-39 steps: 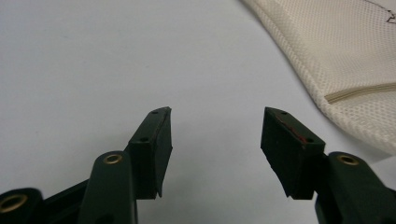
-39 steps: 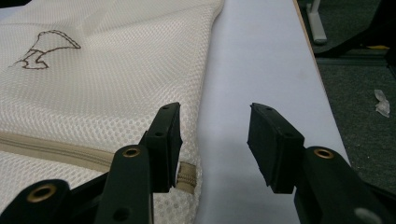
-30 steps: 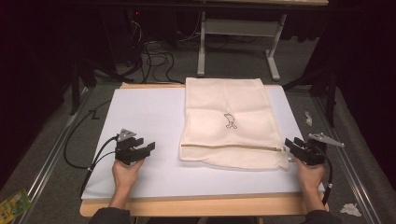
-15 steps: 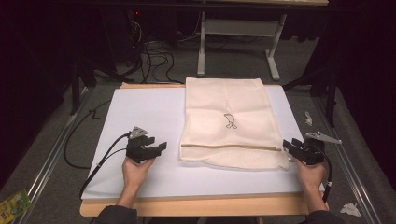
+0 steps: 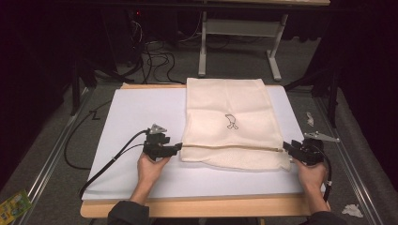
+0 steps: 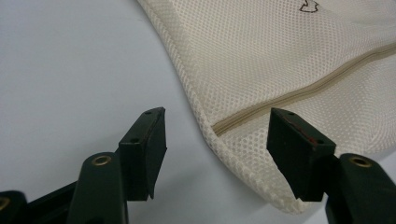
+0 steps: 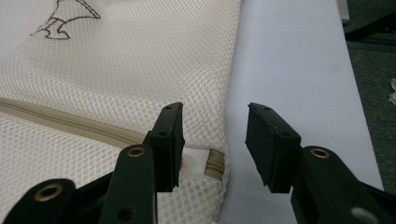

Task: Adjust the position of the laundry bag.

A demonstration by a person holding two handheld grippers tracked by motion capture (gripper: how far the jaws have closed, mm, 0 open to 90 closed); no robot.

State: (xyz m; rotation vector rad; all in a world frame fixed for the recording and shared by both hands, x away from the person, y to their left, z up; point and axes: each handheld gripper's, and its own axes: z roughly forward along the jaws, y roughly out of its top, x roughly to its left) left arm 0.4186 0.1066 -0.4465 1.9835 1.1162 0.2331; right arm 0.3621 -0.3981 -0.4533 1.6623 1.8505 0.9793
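Across the near half of the tabletop (image 5: 141, 178), seen from the high view, a cream mesh laundry bag (image 5: 230, 108) lies flat, reaching from the far edge toward the near one, right of centre. Its zipper (image 5: 232, 147) runs left to right, parallel to the near edge. The left hand-held gripper (image 5: 174, 149) points at the zipper's left end, the right hand-held gripper (image 5: 287, 146) at its right end; each sits just beside the bag's side edge, about equally near. Compared with a second ago, the left one has slid rightward from well apart to the bag's edge, while the right has barely shifted.

From the left gripper view, the jaws stand released, wide apart, and the bag's rounded near corner (image 6: 261, 186) with the zipper's end (image 6: 219, 128) lies between them, not yet pinched.

From the right gripper view, the jaws are also spread; the zipper's tab end (image 7: 215, 164) at the bag's side edge sits just beside the left jaw, the bare surface under the other.
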